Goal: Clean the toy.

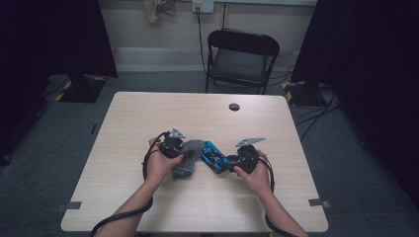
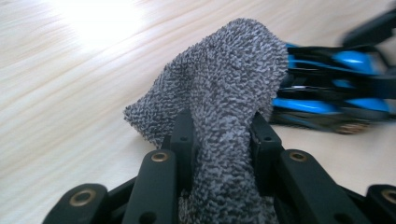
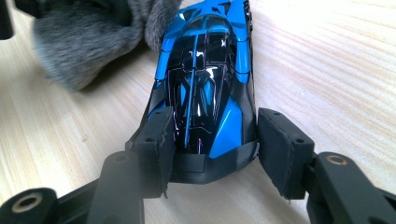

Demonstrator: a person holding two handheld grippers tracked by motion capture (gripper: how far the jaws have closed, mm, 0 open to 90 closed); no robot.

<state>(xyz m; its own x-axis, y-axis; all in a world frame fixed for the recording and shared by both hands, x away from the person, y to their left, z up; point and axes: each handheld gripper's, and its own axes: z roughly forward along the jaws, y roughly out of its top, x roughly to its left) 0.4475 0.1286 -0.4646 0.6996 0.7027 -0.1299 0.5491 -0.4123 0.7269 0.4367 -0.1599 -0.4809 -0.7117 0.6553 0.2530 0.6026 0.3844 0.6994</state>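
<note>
The high view looks down on the table (image 1: 148, 207); both gripper views sit close, seemingly sharing the car (image 2: 336, 105).

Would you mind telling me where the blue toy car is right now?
In the high view the blue toy car lies near the table's middle, between the grey cloth and the right hand-held gripper, whose jaws flank its rear.

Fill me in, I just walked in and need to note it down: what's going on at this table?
A person at a wooden table works a gripper in each hand. The left gripper is clamped on a grey fuzzy cloth. The right gripper has its fingers on either side of the rear of a blue and black toy car. The cloth is against the car's far end, as if wiping it.
</note>
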